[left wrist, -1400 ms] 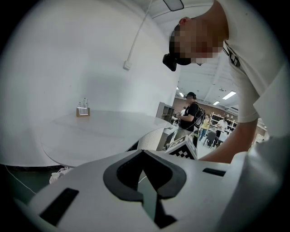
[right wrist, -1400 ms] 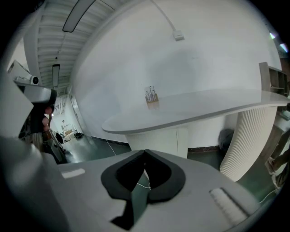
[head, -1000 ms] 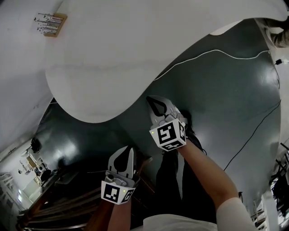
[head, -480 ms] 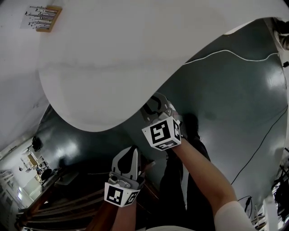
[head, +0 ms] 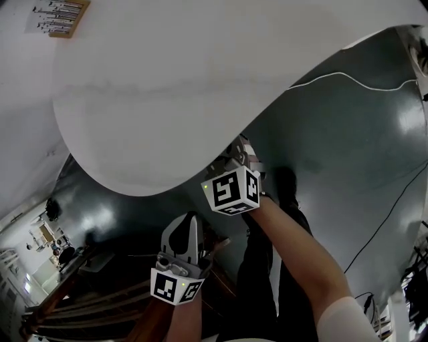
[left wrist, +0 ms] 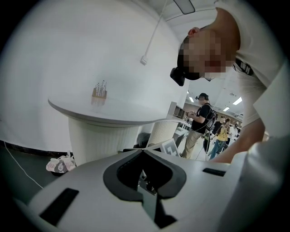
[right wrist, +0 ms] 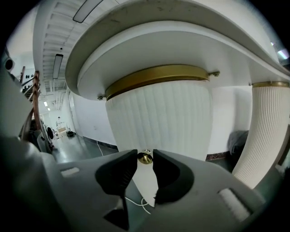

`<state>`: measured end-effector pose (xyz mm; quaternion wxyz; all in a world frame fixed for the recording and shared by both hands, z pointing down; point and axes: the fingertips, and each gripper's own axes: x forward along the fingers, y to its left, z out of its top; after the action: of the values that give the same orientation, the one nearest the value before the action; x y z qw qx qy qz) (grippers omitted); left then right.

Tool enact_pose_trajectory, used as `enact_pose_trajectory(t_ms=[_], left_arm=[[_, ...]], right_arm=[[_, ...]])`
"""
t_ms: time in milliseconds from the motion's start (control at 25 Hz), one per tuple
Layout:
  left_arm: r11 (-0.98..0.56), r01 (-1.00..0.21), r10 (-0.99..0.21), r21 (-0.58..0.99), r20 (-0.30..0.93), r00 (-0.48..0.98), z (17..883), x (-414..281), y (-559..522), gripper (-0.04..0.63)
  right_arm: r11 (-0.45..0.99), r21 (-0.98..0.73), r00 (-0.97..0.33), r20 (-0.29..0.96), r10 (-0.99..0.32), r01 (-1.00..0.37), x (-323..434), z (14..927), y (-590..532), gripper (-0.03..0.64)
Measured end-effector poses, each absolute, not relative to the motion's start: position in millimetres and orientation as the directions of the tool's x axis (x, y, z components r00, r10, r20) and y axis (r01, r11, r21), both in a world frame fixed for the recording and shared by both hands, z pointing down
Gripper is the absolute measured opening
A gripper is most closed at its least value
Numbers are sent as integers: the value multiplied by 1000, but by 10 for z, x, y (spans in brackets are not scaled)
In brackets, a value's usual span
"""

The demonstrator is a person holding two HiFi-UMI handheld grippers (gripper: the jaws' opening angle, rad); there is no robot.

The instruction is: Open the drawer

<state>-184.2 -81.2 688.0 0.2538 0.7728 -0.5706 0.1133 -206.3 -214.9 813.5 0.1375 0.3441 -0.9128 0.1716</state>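
A white fluted round cabinet (right wrist: 158,118) with a gold band stands under the table, and its small brass knob (right wrist: 145,158) shows in the right gripper view. My right gripper (right wrist: 145,156) points at that knob. Its jaws are opening, the knob sits between their tips, and the pads do not press on it. In the head view the right gripper (head: 234,157) reaches under the table's edge. My left gripper (head: 189,224) hangs lower and nearer to me, away from the cabinet. Its jaws (left wrist: 142,152) are shut with nothing in them.
The white curved tabletop (head: 200,80) overhangs both grippers and carries a small wooden tool block (head: 57,8). A second fluted column (right wrist: 265,131) stands to the right. A white cable (head: 348,77) crosses the dark floor. A crumpled bag (left wrist: 59,164) lies by the base, with people (left wrist: 199,122) beyond.
My right gripper has moved left and in under the table's edge, and its jaws have gone from shut to apart. The left gripper has dropped a little.
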Motion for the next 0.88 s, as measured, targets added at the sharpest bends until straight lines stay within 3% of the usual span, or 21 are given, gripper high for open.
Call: enact_pose_trajectory(t_ms=[800, 880], left_arm=[[-170, -947, -831, 272, 476, 286, 6906, -1993, -536, 6], [-169, -947, -832, 274, 475, 286, 6911, -2008, -512, 6]], right_arm=[[690, -165, -692, 369, -620, -705, -1970, 8123, -2093, 81], [697, -155, -695, 371, -616, -700, -1962, 8136, -2008, 6]])
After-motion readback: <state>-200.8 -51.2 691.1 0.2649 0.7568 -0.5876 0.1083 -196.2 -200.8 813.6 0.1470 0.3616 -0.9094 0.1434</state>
